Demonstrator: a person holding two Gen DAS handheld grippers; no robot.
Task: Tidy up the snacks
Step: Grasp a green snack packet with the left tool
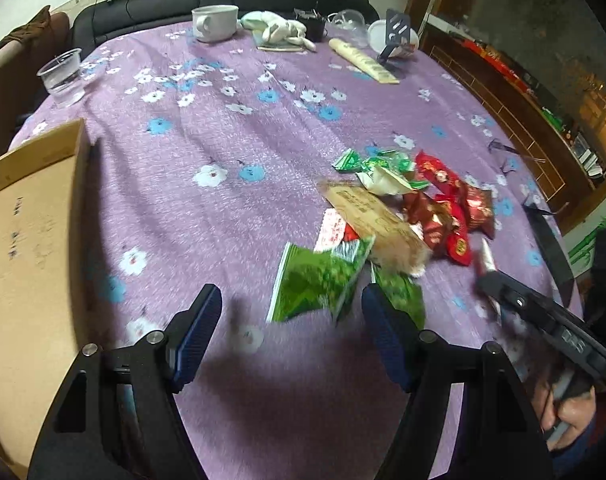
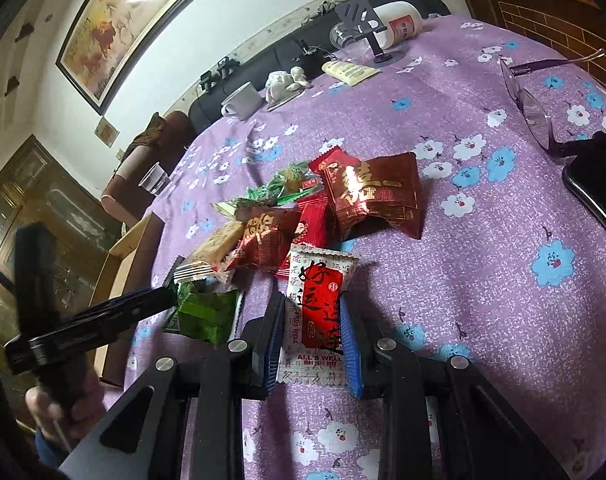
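My right tongs [image 2: 311,332] are narrow and clamped on a red-and-white snack packet [image 2: 318,312], one blue pad on each long side, low in the middle of the right wrist view. It looks light and crinkly, a slick foil pillow that could slide or twist, so I judge the hold best kept across the flat middle, clear of the crimped end seals. My left tongs [image 1: 292,322] stand wide with nothing between them, low in the left wrist view, just short of a green packet [image 1: 317,280] at the near edge of the snack pile [image 1: 415,204] on the purple flowered counter [image 1: 207,140]. That green one looks equally soft and puffy; I would take it across its width. The cardboard box [image 1: 31,232] sits at the left edge, the likely destination.
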